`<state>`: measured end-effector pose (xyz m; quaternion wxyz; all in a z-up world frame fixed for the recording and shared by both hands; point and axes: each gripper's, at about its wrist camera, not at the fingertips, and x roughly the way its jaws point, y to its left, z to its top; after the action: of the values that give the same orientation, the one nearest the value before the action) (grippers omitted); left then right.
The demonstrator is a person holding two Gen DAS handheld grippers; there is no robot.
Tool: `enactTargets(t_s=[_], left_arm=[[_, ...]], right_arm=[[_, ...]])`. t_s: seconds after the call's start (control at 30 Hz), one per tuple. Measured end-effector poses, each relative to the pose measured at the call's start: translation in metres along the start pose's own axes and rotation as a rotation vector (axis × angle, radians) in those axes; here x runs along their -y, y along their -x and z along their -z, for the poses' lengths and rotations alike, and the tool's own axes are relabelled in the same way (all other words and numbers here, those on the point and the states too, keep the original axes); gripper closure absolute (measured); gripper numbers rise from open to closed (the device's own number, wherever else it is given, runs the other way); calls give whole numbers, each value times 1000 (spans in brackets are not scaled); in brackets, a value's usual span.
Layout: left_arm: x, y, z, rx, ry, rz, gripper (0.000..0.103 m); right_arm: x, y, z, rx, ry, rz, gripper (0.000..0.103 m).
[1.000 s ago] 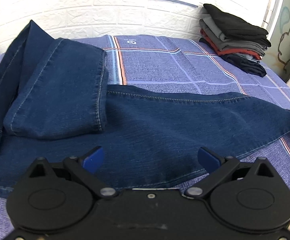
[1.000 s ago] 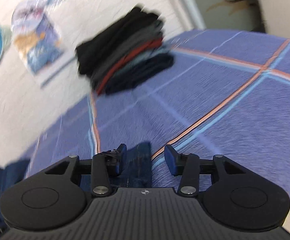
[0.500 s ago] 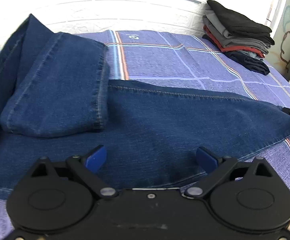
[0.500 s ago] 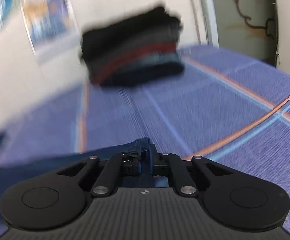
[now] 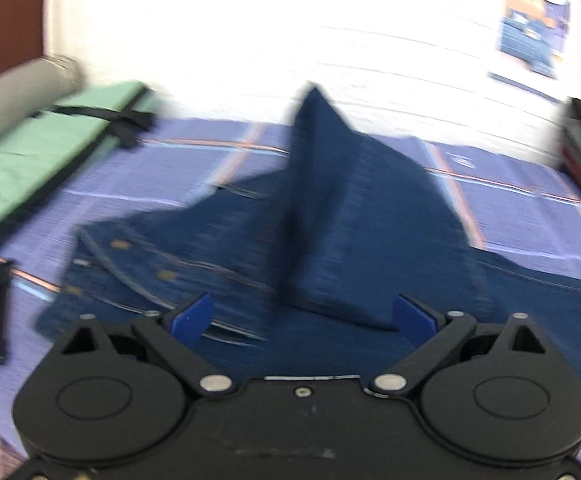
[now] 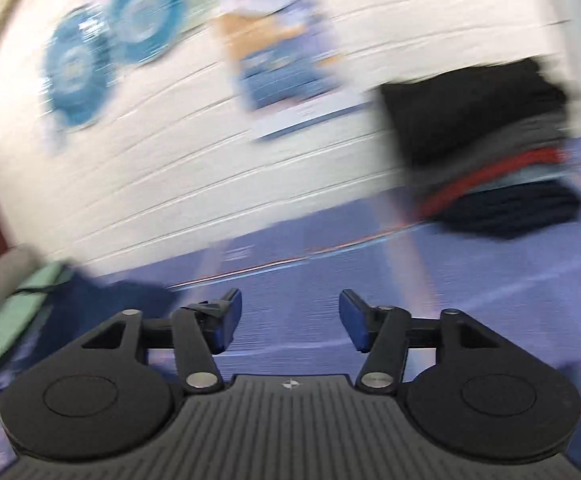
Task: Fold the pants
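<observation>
Left wrist view, blurred: blue plaid bedsheet (image 5: 530, 216) against a white brick wall (image 5: 250, 40); a green roll (image 5: 30, 152) at the left; writing unreadable. Dark jeans (image 5: 330, 232) lie mid-frame, one leg folded up. Left gripper (image 5: 304, 316) wide, nothing between the fingers. Right wrist view: wall posters (image 6: 278, 60) illegible; stacked clothes (image 6: 490, 152) at the right; jeans at lower left. Right gripper (image 6: 290, 322) opening, empty.

Looks like a home bedroom: bed w/ blue plaid sheet (image 5: 530, 216), white brick-pattern wall (image 6: 210, 168) w/ posters (image 6: 278, 60), stack of folded clothes (image 6: 486, 152), jeans (image 5: 330, 240) on the bed, green rolled mat (image 5: 42, 140) alongside.
</observation>
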<state>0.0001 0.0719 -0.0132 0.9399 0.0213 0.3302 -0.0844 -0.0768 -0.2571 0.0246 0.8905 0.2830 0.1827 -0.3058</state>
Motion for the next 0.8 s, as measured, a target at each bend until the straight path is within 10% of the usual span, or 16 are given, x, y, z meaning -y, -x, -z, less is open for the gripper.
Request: enactTargets(t_s=[0.27,0.5,0.7,0.8], left_arm=[[-9,-26,-3,88,-164,-133,10],[-29,-48,-5,36,-105,-84,38],[-34,-49,-13,44,-109,-43,86],[-44,-44,-29,71,-97,-33,89]], right_arm=[[-86,-97,20,-184,50,-213,11],[-106,-154,24,-264,54,-190,10],[-102,-190,30,-326,-29,-181,10],[-97,-190,27,-342,-121,-258,63]])
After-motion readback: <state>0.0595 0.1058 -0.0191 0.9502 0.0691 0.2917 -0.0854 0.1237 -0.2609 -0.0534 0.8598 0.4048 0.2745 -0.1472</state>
